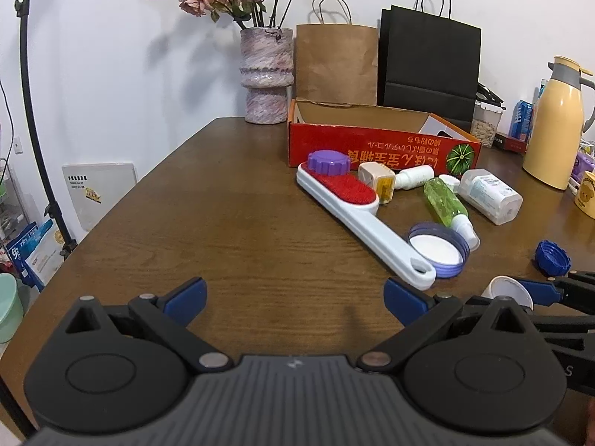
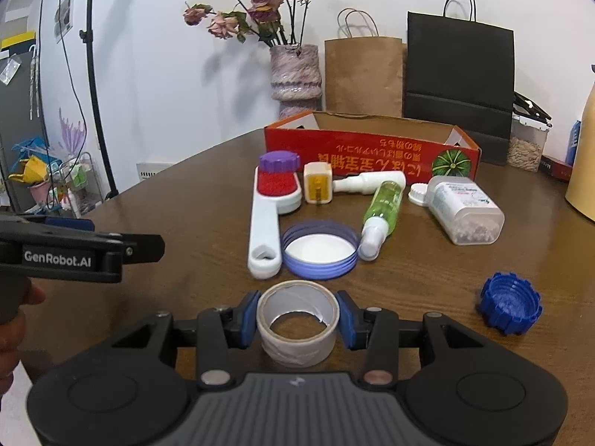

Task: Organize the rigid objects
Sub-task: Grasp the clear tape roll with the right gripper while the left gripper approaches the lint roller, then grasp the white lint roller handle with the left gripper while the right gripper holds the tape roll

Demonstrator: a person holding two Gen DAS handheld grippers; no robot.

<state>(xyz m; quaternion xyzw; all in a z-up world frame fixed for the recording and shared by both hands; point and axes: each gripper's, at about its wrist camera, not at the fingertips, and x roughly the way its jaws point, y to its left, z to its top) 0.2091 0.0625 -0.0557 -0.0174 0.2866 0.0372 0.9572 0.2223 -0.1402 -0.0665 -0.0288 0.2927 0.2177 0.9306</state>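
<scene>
Tape roll (image 2: 297, 325): whitish, hollow, upright on table | right gripper (image 2: 297, 321) jaws pinching it | left gripper (image 1: 295, 297) jaws spread

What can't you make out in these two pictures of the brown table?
- Inside of the red cardboard box: both views, hidden by its front wall.
- Print on the clear plastic pill bottle: too small to read.
- Yellow thermos jug: right wrist view, cut off by the edge.
- White tape roll in the right claw: left wrist view, mostly behind claw parts.
- Left claw: open, nothing between.
</scene>
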